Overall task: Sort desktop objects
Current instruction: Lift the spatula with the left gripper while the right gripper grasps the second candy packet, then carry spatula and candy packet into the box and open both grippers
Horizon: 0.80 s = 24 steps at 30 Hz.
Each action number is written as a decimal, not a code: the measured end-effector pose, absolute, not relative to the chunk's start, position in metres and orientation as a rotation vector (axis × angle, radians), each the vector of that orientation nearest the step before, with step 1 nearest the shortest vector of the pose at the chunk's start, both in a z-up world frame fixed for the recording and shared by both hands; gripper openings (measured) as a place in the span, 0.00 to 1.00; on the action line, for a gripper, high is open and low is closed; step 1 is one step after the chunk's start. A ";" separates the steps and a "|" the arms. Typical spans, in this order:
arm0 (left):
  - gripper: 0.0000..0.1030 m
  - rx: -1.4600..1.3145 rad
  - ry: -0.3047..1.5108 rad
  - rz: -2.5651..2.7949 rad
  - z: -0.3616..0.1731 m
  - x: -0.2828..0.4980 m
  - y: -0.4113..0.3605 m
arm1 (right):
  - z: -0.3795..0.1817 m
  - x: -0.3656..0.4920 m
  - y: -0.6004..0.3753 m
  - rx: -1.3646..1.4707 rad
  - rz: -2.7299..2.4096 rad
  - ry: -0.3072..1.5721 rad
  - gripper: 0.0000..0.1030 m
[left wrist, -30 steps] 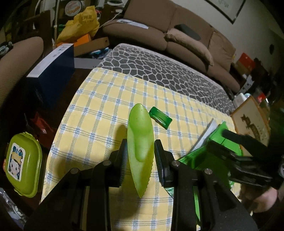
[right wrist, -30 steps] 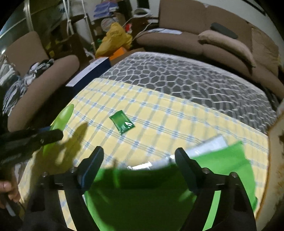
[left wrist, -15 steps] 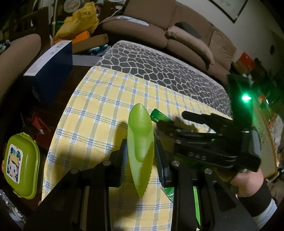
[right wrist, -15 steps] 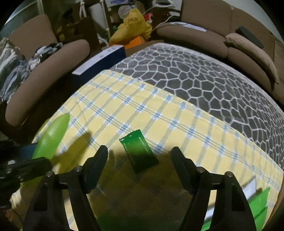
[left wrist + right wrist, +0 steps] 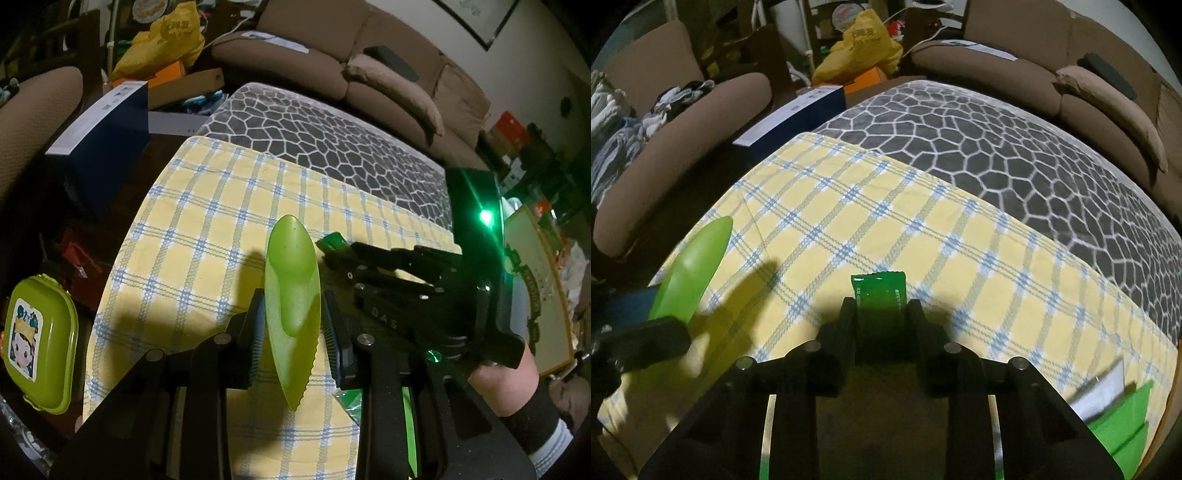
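L gripper point(image 5: 293, 328) clamped on a lime-green plastic knife point(image 5: 291, 295), blade upright w/ serrated edge toward the camera, held above the yellow plaid cloth point(image 5: 207, 229). R gripper point(image 5: 881, 314) closed on a dark green sachet point(image 5: 881, 295), which sticks out past the fingertips over the cloth's near-middle area. Far right corner: bright green folder point(image 5: 1123, 421) w/ a white sheet point(image 5: 1100, 384) beside it. Lime lunchbox point(image 5: 38, 343) sits off the cloth, near left.
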<state>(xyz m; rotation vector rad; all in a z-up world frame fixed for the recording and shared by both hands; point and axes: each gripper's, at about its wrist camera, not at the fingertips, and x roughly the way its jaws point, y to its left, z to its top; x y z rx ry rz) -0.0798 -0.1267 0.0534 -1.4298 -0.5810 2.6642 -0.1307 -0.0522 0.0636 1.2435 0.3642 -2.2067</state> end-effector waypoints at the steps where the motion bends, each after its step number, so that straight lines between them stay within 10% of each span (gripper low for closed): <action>1: 0.26 -1.422 -0.578 2.664 0.055 -0.079 -0.126 | 0.068 -0.128 -0.047 1.238 -2.212 0.348 0.27; 24: 0.26 -1.289 -0.288 2.583 0.103 -0.049 -0.024 | 0.176 -0.049 0.100 1.117 -2.422 0.155 0.27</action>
